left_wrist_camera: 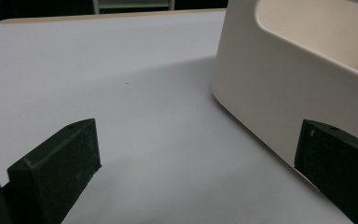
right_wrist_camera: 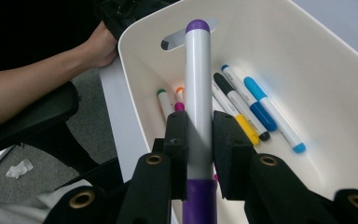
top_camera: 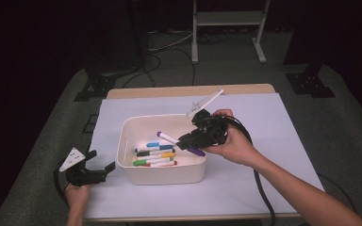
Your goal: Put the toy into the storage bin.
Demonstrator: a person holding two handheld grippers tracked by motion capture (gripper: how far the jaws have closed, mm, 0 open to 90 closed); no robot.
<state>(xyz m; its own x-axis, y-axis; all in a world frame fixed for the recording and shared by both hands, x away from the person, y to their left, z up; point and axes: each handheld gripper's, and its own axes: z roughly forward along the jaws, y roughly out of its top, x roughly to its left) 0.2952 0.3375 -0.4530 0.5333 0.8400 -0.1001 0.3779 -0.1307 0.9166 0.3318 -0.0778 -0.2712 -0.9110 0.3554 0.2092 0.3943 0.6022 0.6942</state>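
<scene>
White table cover (top_camera: pixel 264 141) under cream bin (top_camera: pixel 160 175), mid-table; seen whole from high view
Bin outer wall (left_wrist_camera: pixel 279 93) close beside left gripper (left_wrist_camera: pixel 191 158), jaws wide apart, nothing between
Right gripper (right_wrist_camera: pixel 199 140) clamped on purple marker (right_wrist_camera: pixel 198 84), held above bin
Loose markers (right_wrist_camera: pixel 242 107) on bin floor, colours clearer in right gripper view
</scene>
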